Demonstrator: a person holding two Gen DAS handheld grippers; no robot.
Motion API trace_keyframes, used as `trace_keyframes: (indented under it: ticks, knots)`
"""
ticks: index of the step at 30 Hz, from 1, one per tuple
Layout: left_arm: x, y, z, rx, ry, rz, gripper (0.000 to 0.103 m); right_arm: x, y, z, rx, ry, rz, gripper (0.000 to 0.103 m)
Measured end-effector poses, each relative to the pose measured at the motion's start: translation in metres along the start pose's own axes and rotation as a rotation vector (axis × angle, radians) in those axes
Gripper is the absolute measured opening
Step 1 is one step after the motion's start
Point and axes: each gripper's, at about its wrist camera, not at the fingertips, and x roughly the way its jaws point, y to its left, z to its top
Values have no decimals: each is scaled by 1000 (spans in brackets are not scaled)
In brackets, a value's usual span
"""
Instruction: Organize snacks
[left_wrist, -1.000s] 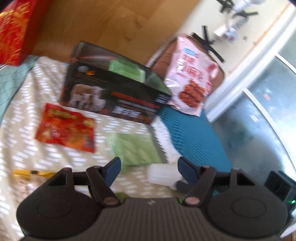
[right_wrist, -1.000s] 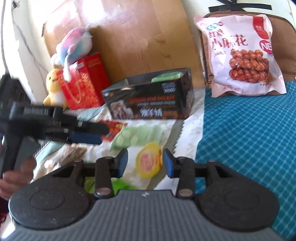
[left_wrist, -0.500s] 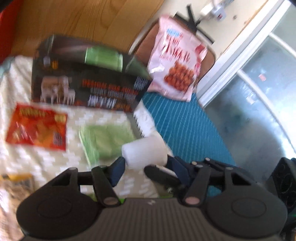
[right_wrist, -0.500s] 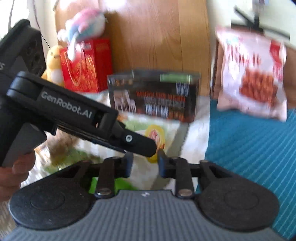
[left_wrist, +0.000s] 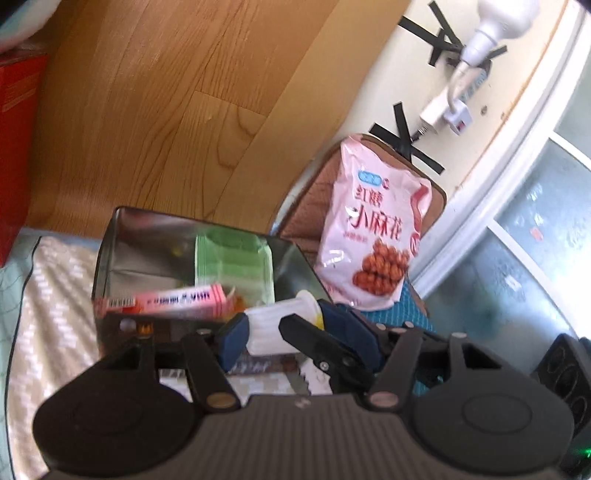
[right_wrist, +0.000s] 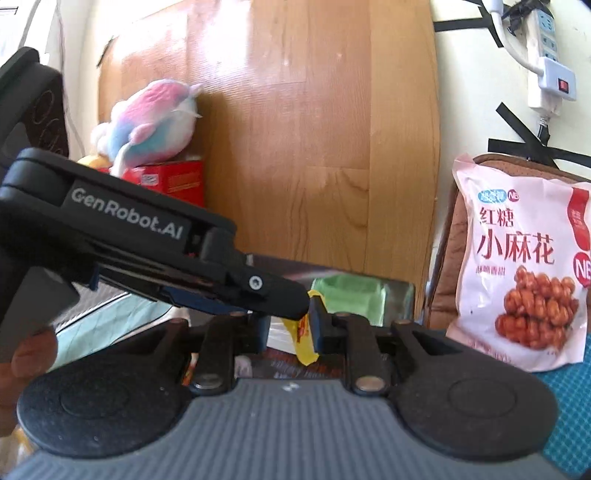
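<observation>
A white plastic snack cup (left_wrist: 273, 317) with a yellow lid sits between my left gripper's (left_wrist: 282, 325) blue pads, lifted in front of the open black tin box (left_wrist: 107, 258). The pads press on the cup while the jaws open slightly. My right gripper (right_wrist: 290, 328) is shut on the yellow lid edge (right_wrist: 304, 343) of the same cup, and its black finger (left_wrist: 321, 354) crosses the left wrist view. The left gripper's body (right_wrist: 129, 229) crosses the right wrist view from the left. The box holds a green packet (left_wrist: 236, 262) and a pink carton (left_wrist: 173, 299).
A large pink snack bag (right_wrist: 517, 273) leans on a brown cushion at the right, above a teal cover. A wooden board stands behind the box. A plush toy (right_wrist: 147, 122) lies on a red box (right_wrist: 173, 181). A hand (right_wrist: 29, 354) grips the left tool.
Both grippers closed and rose from the bed toward the box. The left took hold of the white cup, the right pinched its yellow lid. The loose packets on the bed dropped out of view.
</observation>
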Motion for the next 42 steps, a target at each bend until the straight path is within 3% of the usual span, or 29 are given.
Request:
trace_keyframes:
  ticks: [7, 18, 23, 28, 30, 33, 39, 42]
  knots:
    - [4, -3, -4, 16, 7, -26, 59, -4, -5, -2, 26, -8, -1, 27]
    - [-34, -8, -107, -44, 129, -37, 59, -80, 27, -67, 125, 165, 104, 26]
    - [-52, -13, -131, -47, 136, -29, 61, -102, 51, -75, 96, 187, 119, 36]
    - [-84, -13, -136, -41, 94, -43, 63, -133, 54, -62, 36, 168, 158, 37]
    - [-102, -8, -131, -47, 59, -32, 64, -146, 40, -49, 1, 165, 144, 37]
    - [-128, 2, -120, -64, 10, 3, 64, -172, 5, -1, -29, 117, 76, 37]
    - [-174, 2, -96, -45, -72, 90, 65, -248, -36, 166, -258, -162, -145, 38]
    - [-172, -4, -97, -29, -77, 96, 70, -261, -37, 193, -292, -191, -107, 44]
